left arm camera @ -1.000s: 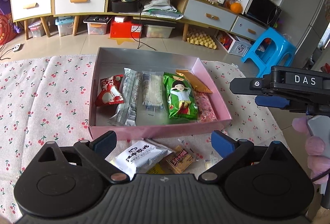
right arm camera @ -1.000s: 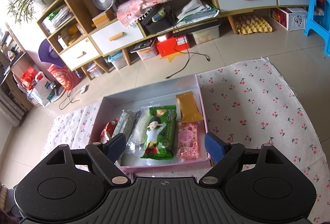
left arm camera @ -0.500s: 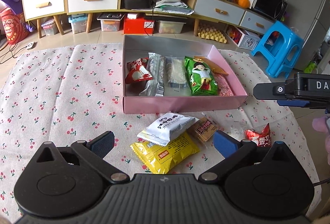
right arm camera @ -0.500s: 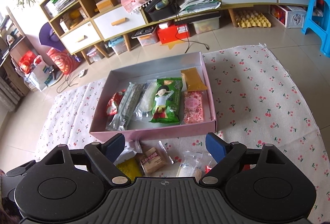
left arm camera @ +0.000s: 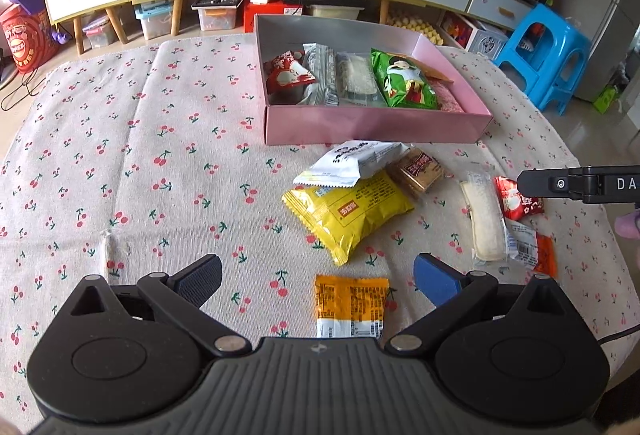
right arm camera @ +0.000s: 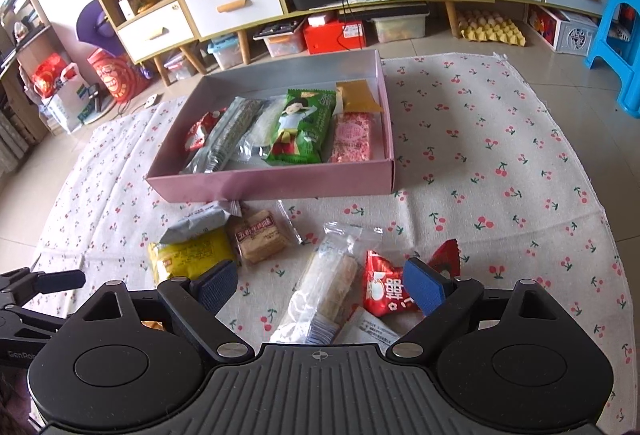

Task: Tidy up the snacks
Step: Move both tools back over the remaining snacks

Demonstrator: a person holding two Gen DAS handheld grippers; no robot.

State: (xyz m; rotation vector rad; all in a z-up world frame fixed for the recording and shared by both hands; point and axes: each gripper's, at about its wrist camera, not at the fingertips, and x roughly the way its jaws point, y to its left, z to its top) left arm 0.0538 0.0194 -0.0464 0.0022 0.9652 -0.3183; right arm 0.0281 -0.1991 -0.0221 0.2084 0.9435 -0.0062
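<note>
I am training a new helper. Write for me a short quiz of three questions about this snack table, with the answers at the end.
1. True or false: the green packet lies inside the pink box.
2. Which snack lies partly on top of the yellow packet? A) the white packet B) the red packet C) the orange packet
3. Fill in: the right gripper is ____, with nothing pressed between its pads.

Key
1. True.
2. A: the white packet overlaps its far edge; the red packet and the orange packet lie apart from it on the cherry-print cloth.
3. Open; its jaws have just been opening wider, above the long clear-wrapped bar.
</note>
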